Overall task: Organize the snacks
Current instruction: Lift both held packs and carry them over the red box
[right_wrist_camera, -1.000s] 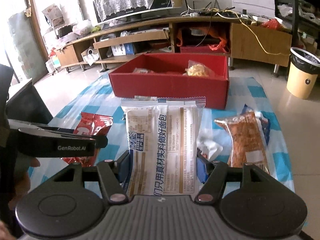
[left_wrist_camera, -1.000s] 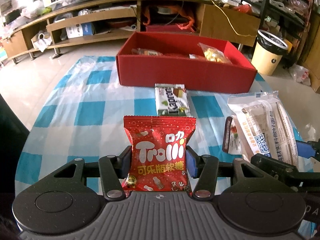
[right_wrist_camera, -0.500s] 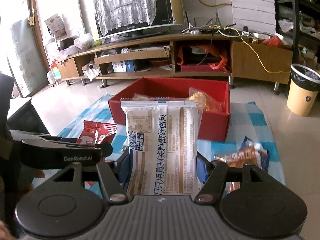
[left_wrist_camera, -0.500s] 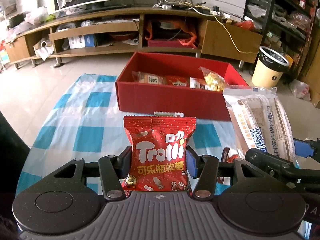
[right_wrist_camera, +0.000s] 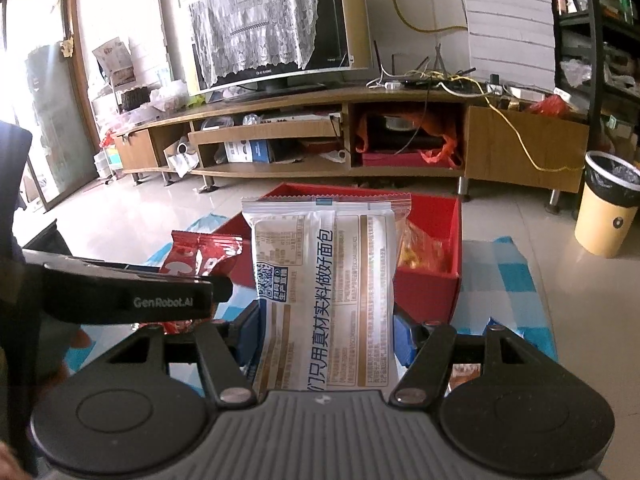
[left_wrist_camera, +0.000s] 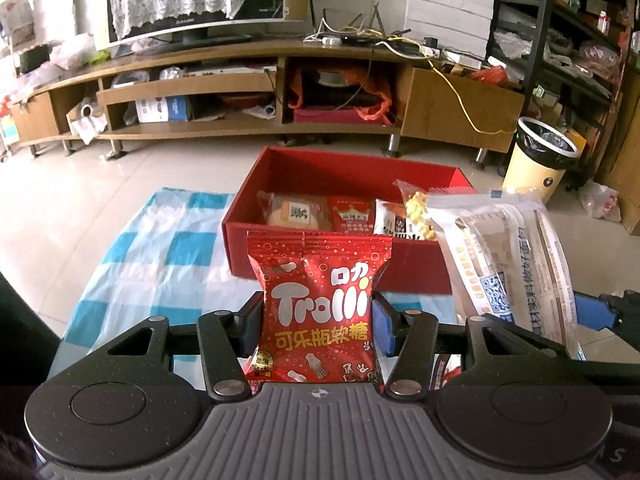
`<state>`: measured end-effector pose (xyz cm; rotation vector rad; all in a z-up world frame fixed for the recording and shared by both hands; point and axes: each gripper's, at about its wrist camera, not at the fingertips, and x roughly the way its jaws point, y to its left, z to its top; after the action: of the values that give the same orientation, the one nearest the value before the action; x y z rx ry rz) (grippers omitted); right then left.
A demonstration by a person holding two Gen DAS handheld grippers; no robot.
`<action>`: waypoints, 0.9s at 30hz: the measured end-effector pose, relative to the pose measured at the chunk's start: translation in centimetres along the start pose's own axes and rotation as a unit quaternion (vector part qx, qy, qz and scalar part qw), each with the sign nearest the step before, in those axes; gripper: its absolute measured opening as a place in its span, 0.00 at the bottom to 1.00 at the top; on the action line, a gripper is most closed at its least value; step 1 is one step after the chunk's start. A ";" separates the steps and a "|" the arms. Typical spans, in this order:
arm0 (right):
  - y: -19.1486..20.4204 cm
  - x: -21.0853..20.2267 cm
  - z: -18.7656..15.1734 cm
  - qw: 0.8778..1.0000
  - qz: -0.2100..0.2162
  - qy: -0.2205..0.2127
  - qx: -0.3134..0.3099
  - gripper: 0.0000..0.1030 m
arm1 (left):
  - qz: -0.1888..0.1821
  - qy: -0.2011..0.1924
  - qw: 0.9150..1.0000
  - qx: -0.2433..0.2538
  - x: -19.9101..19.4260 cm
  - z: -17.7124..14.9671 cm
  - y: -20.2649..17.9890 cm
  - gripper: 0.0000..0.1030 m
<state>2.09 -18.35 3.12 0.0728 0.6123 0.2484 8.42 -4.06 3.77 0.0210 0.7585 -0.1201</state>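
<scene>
Red cardboard box (left_wrist_camera: 344, 264) at frame centre holds several snack packets (left_wrist_camera: 298, 212), below it the right claw (right_wrist_camera: 326, 332) grips a white bread packet (right_wrist_camera: 326, 280) upright, and the left claw (left_wrist_camera: 318, 320) grips a red Trolli bag (left_wrist_camera: 318, 312).

My left gripper (left_wrist_camera: 318, 316) and right gripper (right_wrist_camera: 324, 332): black linkages, silver screws, blue pads, ribbed grey bodies; "GenRobot.AI" in white lettering at nine o'clock.

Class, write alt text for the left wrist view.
The left gripper holds a red Trolli bag upright before an open red box of snacks on a blue checked cloth. At right, the right gripper holds a white bread pack.
</scene>
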 end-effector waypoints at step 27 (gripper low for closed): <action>-1.0 0.8 2.8 1.000 -0.004 -0.021 -0.002 0.58 | 0.005 -0.025 1.000 0.014 0.3 2.5 -1.0 0.59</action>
<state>4.53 -19.05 4.77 0.0719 0.5698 0.2396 10.24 -5.20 5.44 0.0472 0.7069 -0.1215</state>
